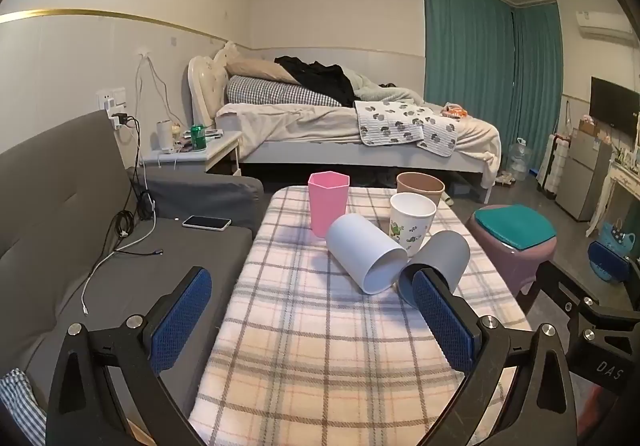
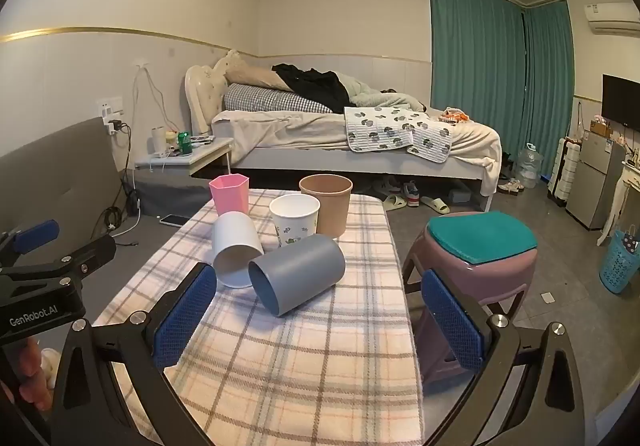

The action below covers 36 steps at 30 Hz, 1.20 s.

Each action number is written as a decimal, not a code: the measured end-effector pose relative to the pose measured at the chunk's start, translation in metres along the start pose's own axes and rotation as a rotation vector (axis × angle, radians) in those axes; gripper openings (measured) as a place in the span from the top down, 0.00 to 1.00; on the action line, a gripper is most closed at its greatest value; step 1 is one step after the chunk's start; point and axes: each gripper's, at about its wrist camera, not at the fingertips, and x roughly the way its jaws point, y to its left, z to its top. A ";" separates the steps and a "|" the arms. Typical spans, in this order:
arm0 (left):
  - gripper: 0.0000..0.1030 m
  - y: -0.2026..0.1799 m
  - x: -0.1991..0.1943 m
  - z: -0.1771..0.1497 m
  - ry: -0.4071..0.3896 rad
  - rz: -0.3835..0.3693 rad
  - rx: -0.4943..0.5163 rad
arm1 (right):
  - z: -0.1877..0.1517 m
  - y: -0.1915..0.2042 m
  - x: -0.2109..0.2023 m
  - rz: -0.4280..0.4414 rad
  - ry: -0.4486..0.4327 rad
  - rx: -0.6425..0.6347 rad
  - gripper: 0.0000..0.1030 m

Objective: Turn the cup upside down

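Several cups sit on a plaid-covered table [image 1: 304, 342] [image 2: 304, 358]. A white cup [image 1: 366, 258] [image 2: 234, 250] and a grey cup [image 1: 438, 264] [image 2: 298, 272] lie on their sides, mouths towards me. A pink cup [image 1: 327, 201] [image 2: 231, 193], a printed white cup [image 1: 411, 219] [image 2: 295, 217] and a brown cup [image 1: 420, 187] [image 2: 327, 203] stand upright behind. My left gripper [image 1: 312, 288] is open and empty, in front of the white cup. My right gripper [image 2: 320, 286] is open and empty, in front of the grey cup.
A grey sofa [image 1: 60, 205] with a phone [image 1: 207, 222] and cables lies left of the table. A purple stool with a teal cushion [image 1: 514, 232] [image 2: 480, 242] stands to the right. A bed [image 1: 340, 121] is behind.
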 end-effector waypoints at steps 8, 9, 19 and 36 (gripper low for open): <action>0.00 -0.001 0.000 0.001 -0.002 -0.003 0.001 | 0.000 0.000 0.000 0.002 -0.003 0.004 0.00; 0.00 0.000 -0.002 0.000 -0.007 -0.005 -0.005 | 0.000 0.000 -0.001 0.002 -0.004 0.004 0.00; 0.00 0.001 -0.004 0.001 -0.011 0.000 -0.003 | 0.000 0.000 0.000 0.002 -0.001 0.006 0.00; 0.00 0.003 -0.006 0.003 -0.018 0.002 -0.008 | 0.000 0.000 0.000 0.003 0.000 0.009 0.00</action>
